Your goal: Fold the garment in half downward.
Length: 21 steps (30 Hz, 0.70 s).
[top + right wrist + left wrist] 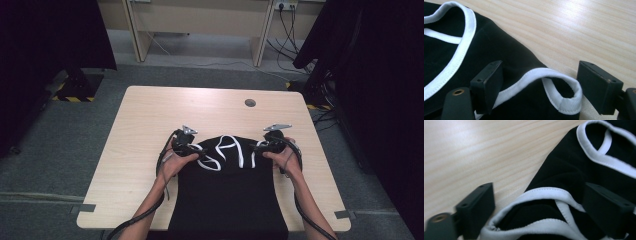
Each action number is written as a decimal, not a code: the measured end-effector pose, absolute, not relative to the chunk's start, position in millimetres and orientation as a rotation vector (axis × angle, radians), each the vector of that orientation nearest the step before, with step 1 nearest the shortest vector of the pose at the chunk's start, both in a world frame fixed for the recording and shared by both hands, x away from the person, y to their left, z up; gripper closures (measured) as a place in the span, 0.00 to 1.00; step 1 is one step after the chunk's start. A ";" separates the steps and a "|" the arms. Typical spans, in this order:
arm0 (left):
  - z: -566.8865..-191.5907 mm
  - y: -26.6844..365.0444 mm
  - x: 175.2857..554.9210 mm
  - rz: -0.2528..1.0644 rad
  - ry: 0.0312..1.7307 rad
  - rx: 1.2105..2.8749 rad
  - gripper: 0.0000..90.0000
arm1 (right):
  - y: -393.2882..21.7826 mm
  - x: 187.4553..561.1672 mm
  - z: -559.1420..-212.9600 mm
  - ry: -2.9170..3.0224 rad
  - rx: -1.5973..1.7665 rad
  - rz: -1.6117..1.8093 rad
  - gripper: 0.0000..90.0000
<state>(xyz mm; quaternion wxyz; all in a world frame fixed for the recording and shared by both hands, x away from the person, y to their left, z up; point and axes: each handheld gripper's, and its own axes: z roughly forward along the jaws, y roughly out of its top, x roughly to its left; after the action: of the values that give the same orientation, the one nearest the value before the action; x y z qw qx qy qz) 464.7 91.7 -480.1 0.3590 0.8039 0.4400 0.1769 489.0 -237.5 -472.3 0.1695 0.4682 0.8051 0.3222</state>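
A black sleeveless top [227,195] with white trim lies flat on the near half of the wooden table [150,115], its hem hanging over the front edge. My left gripper [194,150] is at the top's left shoulder. Its jaws stand apart around a white-edged strap [549,192] without pressing it, one jaw on bare wood and the other over black cloth. My right gripper [261,146] is at the right shoulder, open, with a folded loop of white trim [564,85] lying between its jaws.
A small round grey cap [250,103] sits in the tabletop near the far edge. Beyond the table stand a pale desk [200,20] and loose cables [290,45]. Dark drapes [380,75] hang at both sides.
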 end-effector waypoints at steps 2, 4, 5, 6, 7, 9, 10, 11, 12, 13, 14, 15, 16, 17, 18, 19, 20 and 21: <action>-480.0 91.1 462.7 0.463 1.113 2.062 0.32 | -236.1 485.7 -472.7 2.281 1.306 0.919 0.35; -479.1 88.8 459.6 0.452 1.086 2.064 0.45 | -234.7 482.0 -472.2 2.288 1.285 0.936 0.45; -477.9 88.2 458.6 0.443 1.080 2.075 0.52 | -234.5 480.5 -472.0 2.293 1.276 0.944 0.53; -477.1 87.7 457.8 0.439 1.079 2.078 0.58 | -234.0 479.0 -471.6 2.297 1.270 0.952 0.60; -476.8 87.4 457.4 0.438 1.080 2.078 0.63 | -233.3 477.7 -471.4 2.303 1.259 0.959 0.66; -476.5 87.3 456.9 0.430 1.085 2.073 0.72 | -231.2 475.9 -470.8 2.326 1.243 0.975 0.78; -476.8 87.1 456.7 0.421 1.088 2.062 0.77 | -230.9 475.8 -470.6 2.336 1.235 0.978 0.81; -476.7 87.4 456.8 0.413 1.089 2.059 0.80 | -230.8 475.6 -470.8 2.339 1.233 0.988 0.84; -476.5 87.8 457.0 0.403 1.097 2.049 0.82 | -231.1 475.7 -470.8 2.343 1.233 0.995 0.85; -476.2 88.3 457.1 0.399 1.101 2.038 0.85 | -231.4 476.1 -470.4 2.350 1.238 1.002 0.87; -475.6 89.0 457.0 0.402 1.098 2.034 0.86 | -232.0 477.2 -469.6 2.354 1.235 1.006 0.88; -475.2 88.8 456.4 0.410 1.096 2.025 0.87 | -232.6 478.0 -468.4 2.356 1.237 1.008 0.88; -474.5 88.5 455.9 0.420 1.088 2.027 0.88 | -233.5 478.7 -467.3 2.353 1.237 1.018 0.88; -473.4 88.4 455.3 0.427 1.082 2.026 0.88 | -233.9 478.6 -465.8 2.346 1.241 1.027 0.89; -471.8 88.2 454.7 0.443 1.075 2.023 0.89 | -233.9 478.4 -464.2 2.343 1.237 1.032 0.89; -469.6 88.6 454.0 0.465 1.061 2.028 0.89 | -233.8 478.3 -462.2 2.342 1.226 1.032 0.89; -467.0 89.0 453.3 0.486 1.052 2.032 0.89 | -233.2 478.0 -459.8 2.340 1.216 1.030 0.89; -464.6 89.5 452.9 0.496 1.049 2.026 0.89 | -233.0 477.6 -457.3 2.329 1.204 1.033 0.89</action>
<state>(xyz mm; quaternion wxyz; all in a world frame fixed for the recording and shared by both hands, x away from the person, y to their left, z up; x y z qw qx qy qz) 452.9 89.5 -464.6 0.3923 0.7982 0.4132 0.1954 477.6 -233.0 -457.3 0.1609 0.4217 0.8158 0.3617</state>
